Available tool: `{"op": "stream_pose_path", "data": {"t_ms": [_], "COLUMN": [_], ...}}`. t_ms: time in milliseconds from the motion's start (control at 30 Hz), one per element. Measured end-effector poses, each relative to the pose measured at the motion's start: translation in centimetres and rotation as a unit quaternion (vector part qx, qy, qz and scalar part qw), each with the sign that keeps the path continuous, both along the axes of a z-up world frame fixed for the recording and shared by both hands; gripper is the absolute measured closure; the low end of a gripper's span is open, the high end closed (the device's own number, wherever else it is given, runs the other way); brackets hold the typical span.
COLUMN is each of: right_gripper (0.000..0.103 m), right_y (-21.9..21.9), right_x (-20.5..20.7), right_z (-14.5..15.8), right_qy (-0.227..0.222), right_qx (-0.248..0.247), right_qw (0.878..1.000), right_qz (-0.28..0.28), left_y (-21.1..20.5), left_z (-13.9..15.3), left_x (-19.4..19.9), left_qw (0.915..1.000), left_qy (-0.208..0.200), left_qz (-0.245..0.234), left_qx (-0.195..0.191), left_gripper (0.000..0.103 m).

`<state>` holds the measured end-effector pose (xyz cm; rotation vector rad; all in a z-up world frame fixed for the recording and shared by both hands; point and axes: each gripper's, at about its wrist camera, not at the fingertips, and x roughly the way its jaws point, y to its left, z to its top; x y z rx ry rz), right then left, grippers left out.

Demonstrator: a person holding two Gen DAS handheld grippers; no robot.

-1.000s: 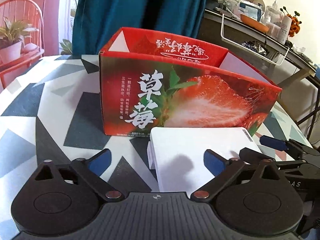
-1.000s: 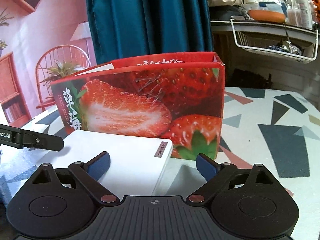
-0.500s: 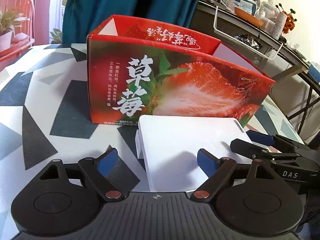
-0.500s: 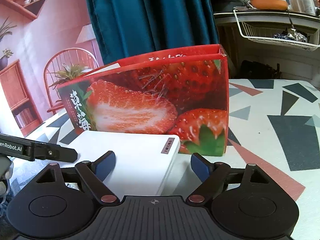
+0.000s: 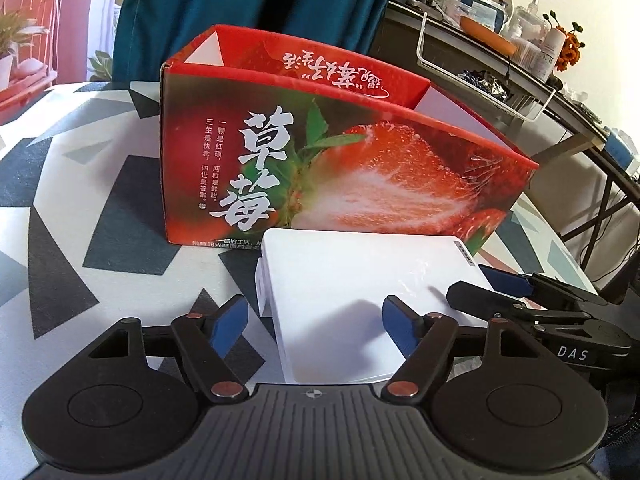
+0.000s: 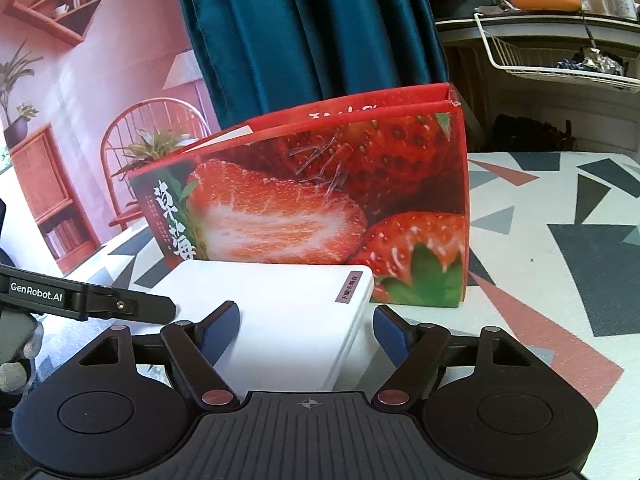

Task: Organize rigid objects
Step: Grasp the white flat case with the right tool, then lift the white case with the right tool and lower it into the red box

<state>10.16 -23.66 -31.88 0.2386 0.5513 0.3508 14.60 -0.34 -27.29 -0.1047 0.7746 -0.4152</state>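
Note:
A flat white box (image 5: pixel 352 280) lies on the patterned table (image 5: pixel 80 208), its far edge right up against an open-topped red strawberry carton (image 5: pixel 340 184). My left gripper (image 5: pixel 314 322) straddles the white box's near left corner. Its jaws are closing, the left pad off the box's side and the right pad over its top, neither pressing. In the right wrist view my right gripper (image 6: pixel 306 330) straddles the near right corner of the white box (image 6: pixel 280 308) in front of the carton (image 6: pixel 320 208). Its jaws are closing too, and its pads are clear of the box. Each view shows the other gripper at its edge.
A teal curtain (image 6: pixel 312 40) hangs behind the carton. A dark side table with a white wire basket (image 5: pixel 480 80) and jars stands at the back right. The table (image 6: pixel 560 280) spreads out to the right of the carton.
Both pairs of jaws have narrowed around the white box's near corners. Both views have tipped slightly, so the carton and box sit a little differently in frame. The box has not moved.

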Motion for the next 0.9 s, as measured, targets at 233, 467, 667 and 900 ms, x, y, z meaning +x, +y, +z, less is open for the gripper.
{"op": "stream_pose_path", "data": {"t_ms": [233,467,667,900], "right_gripper": [0.035,0.037,0.047,0.060], "right_y": [-0.1,-0.4,-1.2,-0.7], "right_x": [0.0,0.0,-0.1,-1.4], "right_z": [0.0,-0.2,0.1,2.8], "right_qy": [0.004,0.021,0.060,0.038], "right_qx": [0.010,0.036,0.068,0.024], "right_qw": [1.000,0.999,0.996,0.999], "right_qz": [0.003,0.003,-0.006,-0.010], "left_y": [-0.6,-0.7,-0.5,-0.2], "left_z": [-0.2,-0.1,0.2,2.3], "left_x": [-0.1,-0.2,-0.3,-1.0], "left_qw": [0.9998,0.9998,0.9998,0.9994], "left_qy": [0.002,-0.001,0.004,-0.025], "left_qz": [-0.017,-0.020,-0.019,-0.019], "left_qx": [-0.008,-0.005,-0.009,-0.017], "left_gripper": [0.027,0.028,0.031,0.031]}}
